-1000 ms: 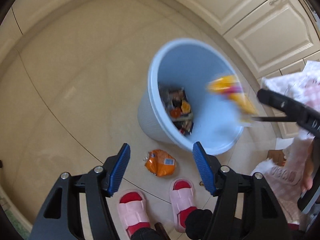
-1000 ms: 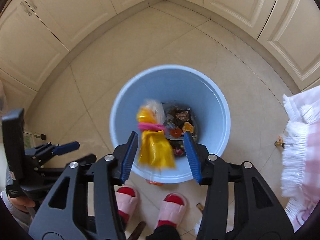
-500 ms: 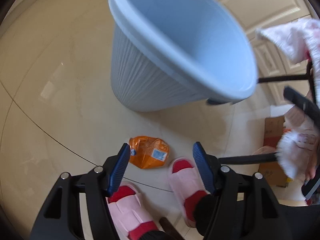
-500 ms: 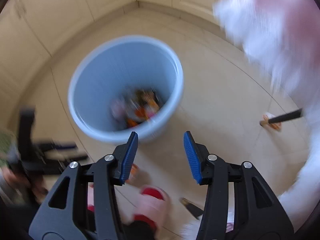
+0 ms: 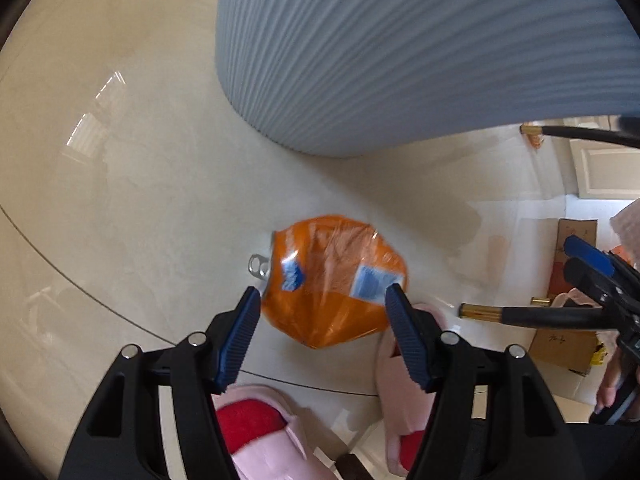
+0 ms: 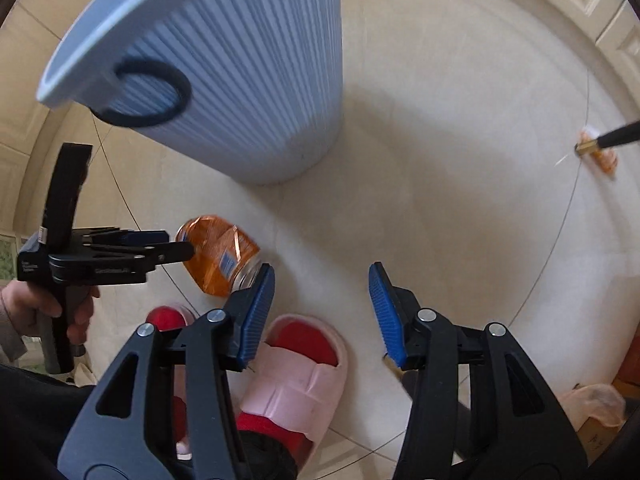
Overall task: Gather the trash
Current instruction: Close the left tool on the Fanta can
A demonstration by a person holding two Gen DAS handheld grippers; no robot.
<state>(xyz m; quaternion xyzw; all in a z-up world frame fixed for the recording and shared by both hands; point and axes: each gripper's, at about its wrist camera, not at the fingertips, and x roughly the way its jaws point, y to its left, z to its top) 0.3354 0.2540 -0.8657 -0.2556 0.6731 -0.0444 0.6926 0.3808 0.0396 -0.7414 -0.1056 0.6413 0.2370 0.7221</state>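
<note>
A crushed orange drink can [image 5: 332,280] lies on its side on the tiled floor, just in front of the pale blue ribbed bin [image 5: 400,60]. My left gripper [image 5: 322,296] hangs open right above the can, one blue pad to each side, neither pressing on it. In the right wrist view the can [image 6: 218,256] sits at the left gripper's [image 6: 176,246] tips, beside the bin [image 6: 248,80]. My right gripper [image 6: 321,276] is open over bare floor to the right of the can, with nothing between its fingers.
The person's pink slippers [image 6: 296,368] with red socks stand just behind the can. A small orange wrapper [image 6: 600,156] lies under a black furniture leg at far right. A cardboard box [image 5: 568,320] sits on the floor to the right. Cream cabinets line the walls.
Both grippers have dropped from above the bin's mouth to near the floor. The yellow wrapper at the right gripper is gone from view. The can now fills the left view.
</note>
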